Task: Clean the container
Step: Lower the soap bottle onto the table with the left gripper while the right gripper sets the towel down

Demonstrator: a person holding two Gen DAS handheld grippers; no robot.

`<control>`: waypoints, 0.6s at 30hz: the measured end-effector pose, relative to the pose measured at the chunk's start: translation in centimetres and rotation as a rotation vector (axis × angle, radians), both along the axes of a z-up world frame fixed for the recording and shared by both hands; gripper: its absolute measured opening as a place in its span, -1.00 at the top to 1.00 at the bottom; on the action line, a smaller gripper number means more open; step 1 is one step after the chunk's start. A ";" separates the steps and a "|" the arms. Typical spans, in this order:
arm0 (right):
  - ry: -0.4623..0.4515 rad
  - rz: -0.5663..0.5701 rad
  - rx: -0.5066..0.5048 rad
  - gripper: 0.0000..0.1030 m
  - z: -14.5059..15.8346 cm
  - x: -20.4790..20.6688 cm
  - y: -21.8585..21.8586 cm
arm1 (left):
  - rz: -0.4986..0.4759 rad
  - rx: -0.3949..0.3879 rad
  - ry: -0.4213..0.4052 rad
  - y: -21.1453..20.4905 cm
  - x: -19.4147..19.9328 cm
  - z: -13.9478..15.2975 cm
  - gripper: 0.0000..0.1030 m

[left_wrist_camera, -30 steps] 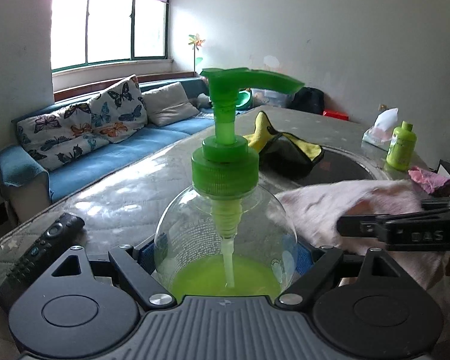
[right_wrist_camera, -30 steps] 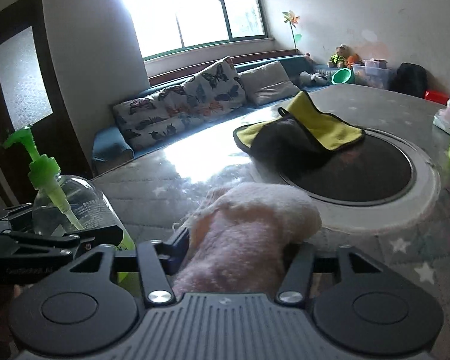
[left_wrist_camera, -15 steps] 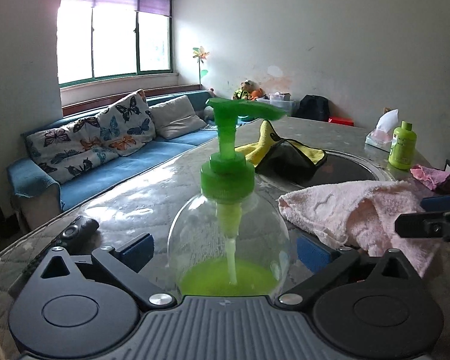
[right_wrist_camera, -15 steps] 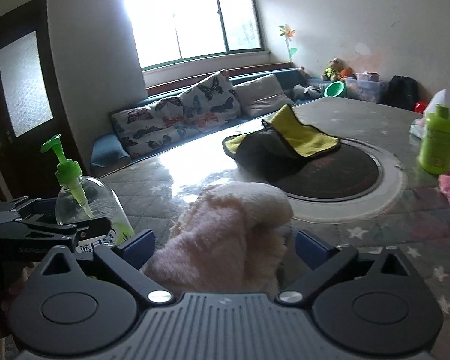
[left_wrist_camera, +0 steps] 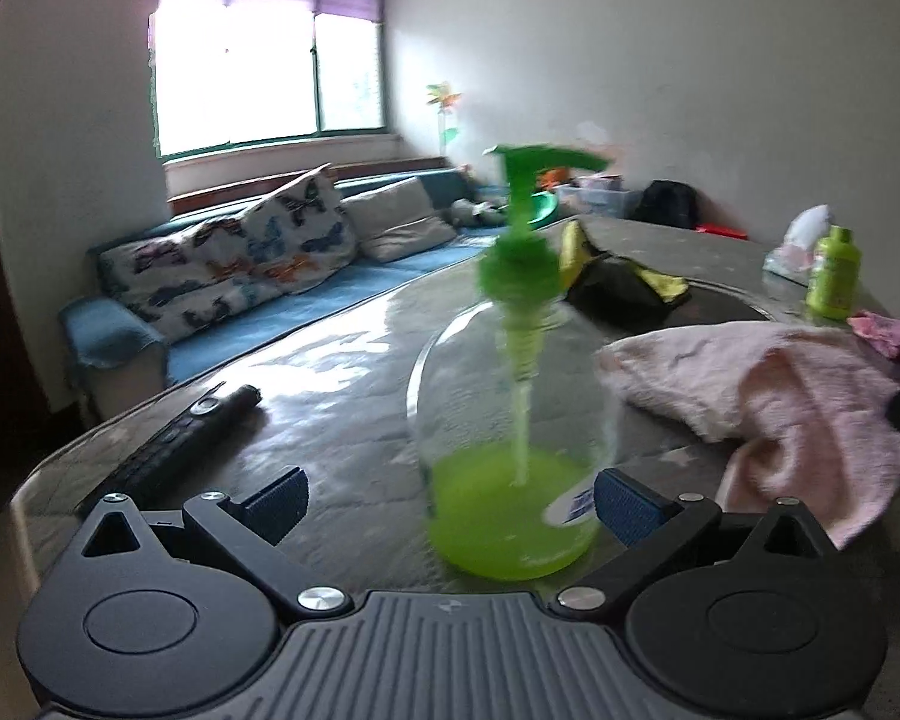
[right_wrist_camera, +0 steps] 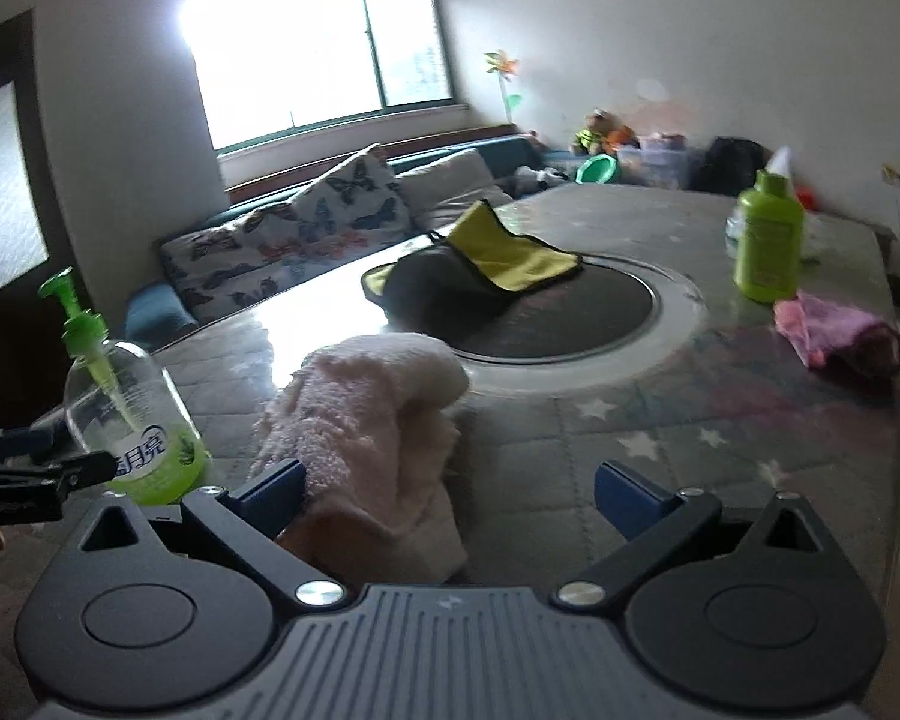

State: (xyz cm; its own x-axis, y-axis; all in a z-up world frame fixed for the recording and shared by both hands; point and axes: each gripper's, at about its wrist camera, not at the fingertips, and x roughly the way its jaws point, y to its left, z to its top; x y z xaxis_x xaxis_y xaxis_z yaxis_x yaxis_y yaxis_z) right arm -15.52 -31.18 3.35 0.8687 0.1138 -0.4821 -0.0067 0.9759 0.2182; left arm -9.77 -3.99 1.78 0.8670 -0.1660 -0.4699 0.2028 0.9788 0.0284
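Okay, my left gripper [left_wrist_camera: 447, 495] was wide open, its blue pads well apart, with the pump bottle [left_wrist_camera: 513, 420] standing upright on the table [left_wrist_camera: 342, 360] between them — the right pad [left_wrist_camera: 624, 507] sat just beside the bottle's base, and I could not tell if it touched. The bottle was clear, with green liquid at the bottom and a green pump head. My right gripper [right_wrist_camera: 450, 495] was spread wide too, gripping nothing; the pink towel [right_wrist_camera: 366, 426] lay heaped on the table against its left pad [right_wrist_camera: 273, 495]. From the right wrist view the bottle [right_wrist_camera: 129, 420] stood just left of the towel, the left gripper's black tip beside it. A black remote [left_wrist_camera: 180, 447] lay left of the bottle. Beyond the bottle — a yellow-and-black cloth [right_wrist_camera: 480, 267] on a dark round inset, a small green bottle [right_wrist_camera: 768, 240] and a magenta rag [right_wrist_camera: 828, 327] well to its right.
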 end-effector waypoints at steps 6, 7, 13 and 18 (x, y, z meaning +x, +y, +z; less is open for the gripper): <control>-0.011 0.032 0.029 -1.00 0.2 -1.6 -0.4 | -0.010 -0.015 -0.008 0.7 -0.9 -0.3 -1.00; -0.010 0.038 0.008 -1.00 0.3 -2.0 -0.4 | -0.015 -0.013 -0.009 0.8 -1.2 -0.3 -1.00; 0.045 0.027 -0.104 -1.00 -0.1 -3.0 -0.5 | -0.005 -0.015 0.002 2.2 -2.0 -0.3 -1.00; 0.095 -0.042 -0.094 -1.00 -1.1 -2.0 -1.5 | 0.074 -0.030 0.066 3.7 -1.1 -1.1 -1.00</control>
